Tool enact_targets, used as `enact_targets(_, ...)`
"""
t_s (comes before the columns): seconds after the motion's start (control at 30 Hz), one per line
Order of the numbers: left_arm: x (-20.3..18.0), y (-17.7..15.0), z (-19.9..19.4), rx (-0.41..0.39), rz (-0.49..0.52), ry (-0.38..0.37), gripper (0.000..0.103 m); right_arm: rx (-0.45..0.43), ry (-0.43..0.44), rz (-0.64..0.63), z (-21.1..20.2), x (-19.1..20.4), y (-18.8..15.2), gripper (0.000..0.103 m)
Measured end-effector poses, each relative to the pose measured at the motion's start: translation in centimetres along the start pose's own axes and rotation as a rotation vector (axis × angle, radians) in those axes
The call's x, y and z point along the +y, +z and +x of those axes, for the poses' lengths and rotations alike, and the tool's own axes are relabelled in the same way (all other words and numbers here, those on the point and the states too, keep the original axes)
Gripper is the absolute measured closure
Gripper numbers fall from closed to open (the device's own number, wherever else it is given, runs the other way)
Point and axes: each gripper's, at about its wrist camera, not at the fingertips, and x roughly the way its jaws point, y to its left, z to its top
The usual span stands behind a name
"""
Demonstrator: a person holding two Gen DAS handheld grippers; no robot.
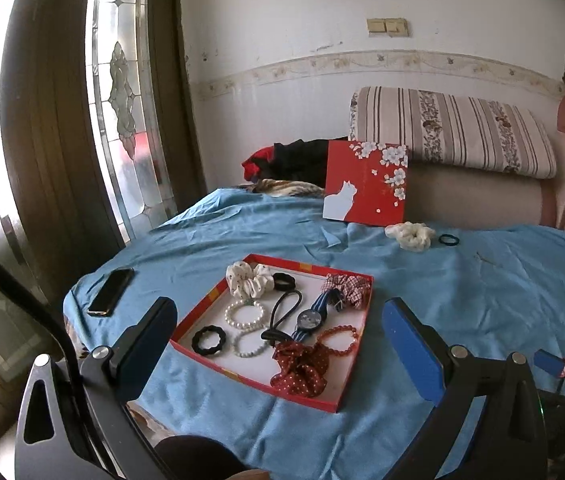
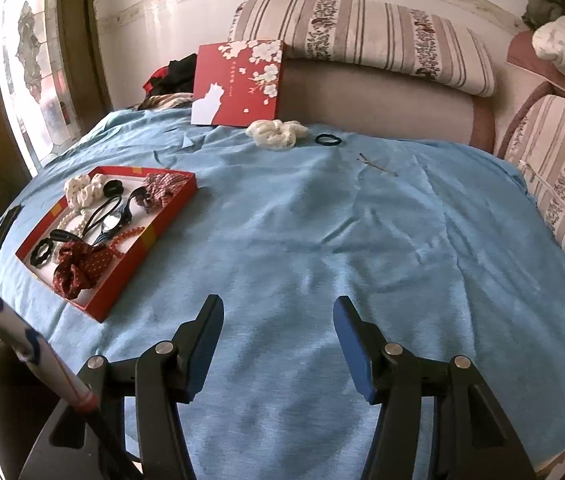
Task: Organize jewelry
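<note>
A red tray [image 1: 202,310] [image 2: 170,216] lies on the blue cloth and holds scrunchies, bead bracelets, black hair ties and a watch [image 1: 309,319]. My left gripper [image 1: 278,312] is open and empty, hovering near the tray's front. My right gripper [image 2: 278,312] is open and empty over bare cloth, right of the tray. A cream scrunchie [image 1: 410,235] [image 2: 276,133], a black hair tie [image 1: 449,239] [image 2: 328,139] and a thin hairpin [image 2: 378,166] lie loose on the cloth at the far side.
The red box lid [image 1: 366,184] [image 2: 238,84] with a white cat leans against the sofa back. A black phone [image 1: 111,291] lies left of the tray. Striped cushions [image 2: 362,36] line the back and right. Dark clothes [image 1: 290,160] are piled behind.
</note>
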Motion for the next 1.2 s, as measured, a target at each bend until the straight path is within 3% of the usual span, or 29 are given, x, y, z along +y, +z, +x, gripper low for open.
enact_targets(0.27,0.6,0.1,-1.1,-0.025,-0.053,-0.043,0.001,0.007,-0.014,0.02,-0.1,-0.9,-0.5,0.042)
enact_targets(0.6,0.3,0.2,-1.8,-0.049,-0.048,-0.028,0.001,-0.012,-0.012,-0.027,-0.6,0.2,-0.6,0.042)
enact_targets(1.2,1.6,-2.9,4.2,0.224,-0.089,0.066,0.001,0.009,-0.003,-0.16,0.2,4.2,0.6,0.035)
